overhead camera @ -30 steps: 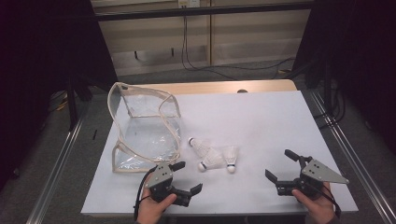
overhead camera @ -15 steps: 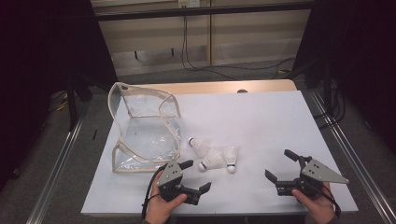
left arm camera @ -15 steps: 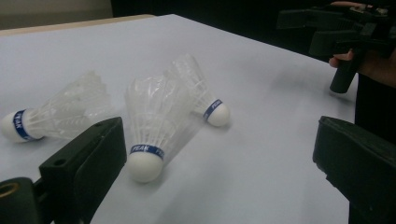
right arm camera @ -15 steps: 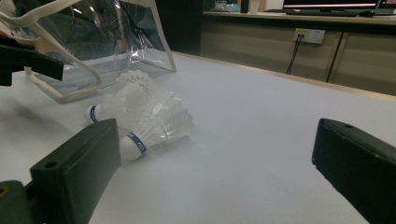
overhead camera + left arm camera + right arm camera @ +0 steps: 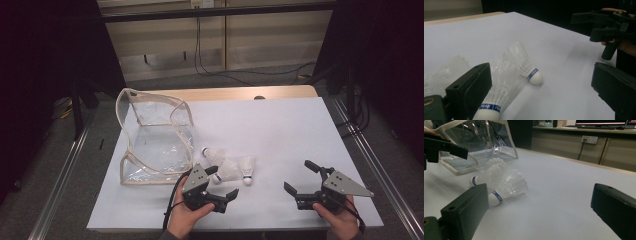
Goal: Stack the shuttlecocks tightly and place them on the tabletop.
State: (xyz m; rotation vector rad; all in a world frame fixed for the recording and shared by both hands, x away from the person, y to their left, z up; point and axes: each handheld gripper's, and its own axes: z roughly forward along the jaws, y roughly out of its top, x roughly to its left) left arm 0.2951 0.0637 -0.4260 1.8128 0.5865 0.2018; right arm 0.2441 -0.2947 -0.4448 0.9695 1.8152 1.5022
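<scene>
Three white shuttlecocks lie together on the white table top point(image 5: 280, 130): one point(image 5: 213, 154) nearest the bag, one point(image 5: 228, 172) in the middle, one point(image 5: 246, 167) to the right. My left gripper point(image 5: 222, 183) is open right beside the middle shuttlecock, its upper jaw almost against the feathers. In the left gripper view, a shuttlecock point(image 5: 495, 98) lies by the left jaw and another point(image 5: 525, 66) lies ahead. My right gripper point(image 5: 300, 177) is open and empty near the front right edge. In the right gripper view the shuttlecocks point(image 5: 507, 186) lie ahead to the left.
A clear plastic bag point(image 5: 156, 137) with beige trim stands open at the table's left. The bag point(image 5: 474, 147) also shows in the right gripper view. Metal rails run along both table sides. A wooden strip point(image 5: 235, 93) borders the far edge.
My left gripper has moved right and forward, up to the shuttlecocks. The right gripper has stayed where it was, open.
</scene>
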